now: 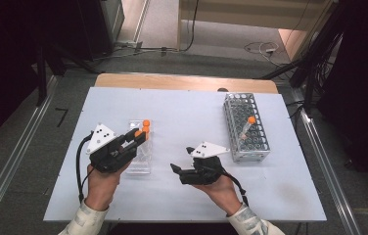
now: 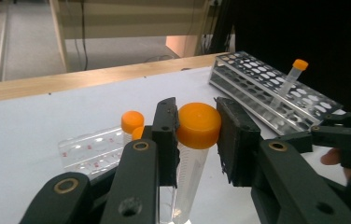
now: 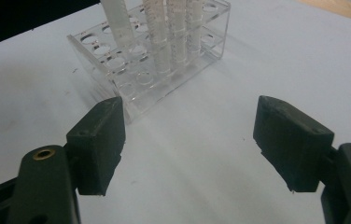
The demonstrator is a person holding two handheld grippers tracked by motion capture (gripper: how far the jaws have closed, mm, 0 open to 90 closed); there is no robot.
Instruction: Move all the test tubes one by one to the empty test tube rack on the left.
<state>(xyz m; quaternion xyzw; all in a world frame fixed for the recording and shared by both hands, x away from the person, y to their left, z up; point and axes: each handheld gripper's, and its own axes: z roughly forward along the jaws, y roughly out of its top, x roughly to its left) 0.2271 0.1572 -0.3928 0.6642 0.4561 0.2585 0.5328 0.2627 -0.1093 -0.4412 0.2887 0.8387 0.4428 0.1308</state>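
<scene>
My left gripper (image 1: 140, 134) is shut on a clear tube, its pads pressing just under the orange cap (image 2: 197, 125). The held tube (image 3: 117, 23) leans over the clear plastic rack (image 1: 139, 159), with its lower part down among the rack's holes. More orange-capped tubes (image 2: 132, 121) stand upright in that rack (image 3: 117, 70). My right gripper (image 1: 182, 159) rests low over the table's middle, pointing left toward the clear rack. Its jaws (image 3: 190, 140) are wide open with nothing between them.
A metal tube rack (image 1: 245, 125) stands at the right of the white table (image 1: 182, 107), with one orange-capped tube (image 1: 248, 126) leaning in it. That rack (image 2: 276, 91) and the right gripper (image 2: 346, 140) also appear in the left gripper view. A wooden edge runs along the far side.
</scene>
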